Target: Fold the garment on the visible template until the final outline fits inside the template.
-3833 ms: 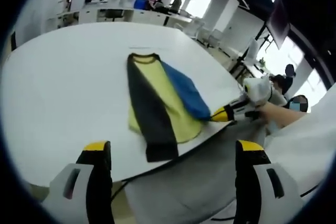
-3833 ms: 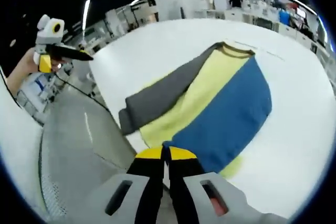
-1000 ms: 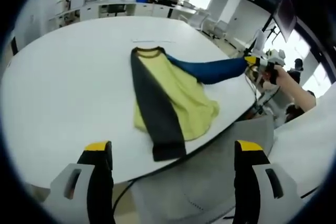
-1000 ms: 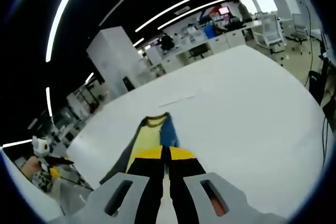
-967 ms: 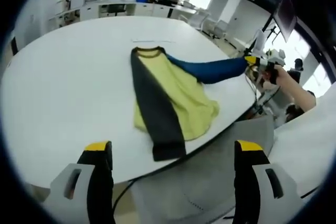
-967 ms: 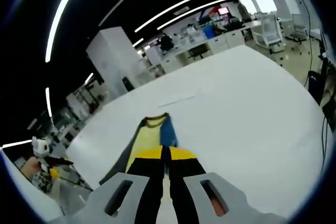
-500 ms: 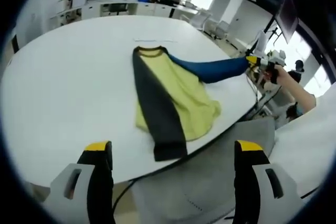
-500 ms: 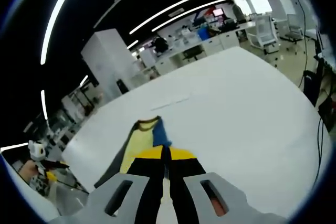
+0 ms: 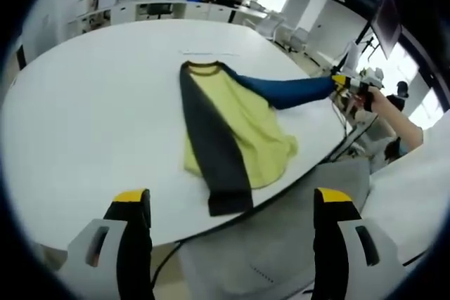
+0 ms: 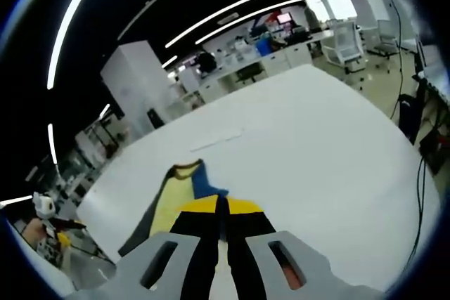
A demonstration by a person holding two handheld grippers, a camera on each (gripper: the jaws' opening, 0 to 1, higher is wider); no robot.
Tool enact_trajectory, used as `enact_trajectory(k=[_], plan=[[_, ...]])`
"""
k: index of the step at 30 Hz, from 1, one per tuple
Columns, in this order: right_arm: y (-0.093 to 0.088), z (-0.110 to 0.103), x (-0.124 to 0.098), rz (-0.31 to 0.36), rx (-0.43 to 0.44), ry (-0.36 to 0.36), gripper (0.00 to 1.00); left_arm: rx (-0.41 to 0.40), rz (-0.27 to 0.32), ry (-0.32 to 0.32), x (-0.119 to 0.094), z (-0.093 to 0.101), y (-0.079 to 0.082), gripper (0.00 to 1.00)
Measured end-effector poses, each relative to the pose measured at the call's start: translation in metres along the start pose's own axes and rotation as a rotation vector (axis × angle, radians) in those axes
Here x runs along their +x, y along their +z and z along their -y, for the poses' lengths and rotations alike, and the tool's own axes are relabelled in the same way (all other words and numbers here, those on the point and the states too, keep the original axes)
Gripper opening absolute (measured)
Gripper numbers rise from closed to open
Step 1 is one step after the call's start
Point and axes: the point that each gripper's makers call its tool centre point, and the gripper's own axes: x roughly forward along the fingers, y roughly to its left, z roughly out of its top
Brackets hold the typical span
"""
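My right hand-held gripper (image 10: 219,205) pinches the blue sleeve (image 9: 292,90) taut beyond the white worktop (image 9: 84,117) edge, garment (image 9: 232,128) near that edge, my left hand-held gripper (image 9: 228,205) spread wide over open office floor

The long-sleeved garment in yellow, dark grey and blue (image 9: 232,131) is soft matt cloth with faint wrinkles and a ribbed-looking collar; its blue sleeve (image 9: 288,91) looks smooth where it is drawn taut. The large white table (image 9: 91,124) has a smooth, satin surface with a slight sheen. The left gripper (image 9: 228,244) and right gripper (image 10: 221,223) look like hard plastic: matt grey bodies, black jaws, glossy yellow tips.
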Motion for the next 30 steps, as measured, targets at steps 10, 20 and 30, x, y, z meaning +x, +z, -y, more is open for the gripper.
enact_trajectory(k=[10,20,30], plan=[[0.01,0.018,0.0,0.013,0.005,-0.039,0.03,-0.006,-0.009,0.003,0.002,-0.002,-0.002,0.93],[0.01,0.019,0.003,0.002,-0.003,-0.051,0.03,-0.013,-0.015,0.011,0.001,-0.004,-0.003,0.92],[0.013,0.042,0.01,-0.022,-0.009,-0.081,0.03,-0.026,-0.019,0.025,0.0,-0.007,-0.004,0.92]])
